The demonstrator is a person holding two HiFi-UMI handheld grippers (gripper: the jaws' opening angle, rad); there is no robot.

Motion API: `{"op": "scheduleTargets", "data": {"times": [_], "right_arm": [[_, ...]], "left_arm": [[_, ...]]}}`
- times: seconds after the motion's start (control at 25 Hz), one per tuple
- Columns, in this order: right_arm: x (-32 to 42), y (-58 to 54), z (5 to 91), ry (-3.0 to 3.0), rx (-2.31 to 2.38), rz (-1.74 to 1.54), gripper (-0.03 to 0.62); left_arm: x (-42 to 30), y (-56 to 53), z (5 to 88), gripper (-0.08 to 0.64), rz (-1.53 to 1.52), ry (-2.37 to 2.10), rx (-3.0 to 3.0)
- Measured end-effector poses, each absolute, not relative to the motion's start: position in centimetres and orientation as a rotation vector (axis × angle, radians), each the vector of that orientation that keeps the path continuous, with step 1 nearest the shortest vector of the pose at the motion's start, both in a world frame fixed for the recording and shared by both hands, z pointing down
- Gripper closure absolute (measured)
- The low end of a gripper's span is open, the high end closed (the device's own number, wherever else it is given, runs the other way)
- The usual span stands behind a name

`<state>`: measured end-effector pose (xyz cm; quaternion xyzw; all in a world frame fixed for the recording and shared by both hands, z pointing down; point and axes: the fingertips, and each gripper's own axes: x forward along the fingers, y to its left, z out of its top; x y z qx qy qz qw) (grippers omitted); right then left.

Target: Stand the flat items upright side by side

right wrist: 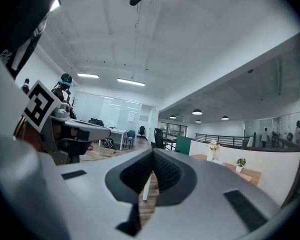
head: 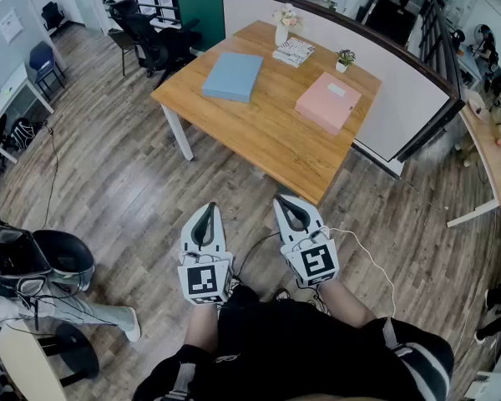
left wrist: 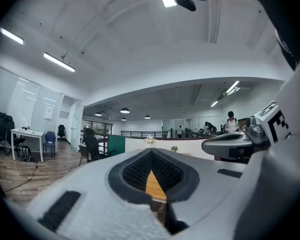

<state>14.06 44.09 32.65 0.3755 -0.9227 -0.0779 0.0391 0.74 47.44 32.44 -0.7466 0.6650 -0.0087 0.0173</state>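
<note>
**Facing the tabletop with both tongs pressed together**

The left tongs and right tongs are held level and side by side. Each pair is closed tight with nothing between its jaws. Well ahead of them, the tabletop carries both flat items, still lying flat and apart from each other. A blue flat box lies ahead of the left tongs, and a pink flat box lies ahead of the right tongs. Both look thin, broad and rigid, and the pink one bears a pale label. The step in hand is probably the approach. Doing it well means closing in squarely, opening one pair of tongs, and taking a box by a free edge so it can be tipped upright.
</note>
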Motion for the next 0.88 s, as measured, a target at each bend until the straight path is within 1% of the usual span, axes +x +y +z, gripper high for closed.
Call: {"op": "scheduleTargets", "data": {"times": [0.2,0.44,0.48,0.56,0.64,0.68,0.8,0.88], "right_arm": [[11.6,41.5,33.4,-2.777,1.202,-0.223,0.588],[9.4,39.3,33.9,-2.749,1.304,-0.177,0.587],[8.8,39.3,34.1,-2.752,1.3,-0.163,0.579],[7.4,39.4,34.7,-2.748,1.261,-0.145,0.507],[6.5,39.1,35.2,-2.73,1.241,-0.141,0.491],[6.2,38.8,35.5,-2.723,1.238,-0.137,0.487],[5.0,37.3,36.3,-2.721,1.222,-0.1,0.452],[4.2,35.9,36.7,-2.726,1.205,-0.076,0.415]], "left_arm": [[-2.6,44.9,32.9,0.554,-0.027,2.052,-2.359],[-4.3,42.6,35.0,0.552,-0.041,1.945,-2.5],[-4.8,42.6,35.6,0.552,-0.048,1.95,-2.522],[-5.7,42.5,36.3,0.55,-0.053,1.961,-2.545],[-6.4,42.0,36.8,0.464,-0.052,1.959,-2.56],[-6.8,41.6,37.0,0.444,-0.05,1.962,-2.564],[-7.9,40.1,37.5,0.428,-0.043,1.978,-2.588],[-8.6,38.7,38.1,0.402,-0.038,1.983,-2.62]]}}
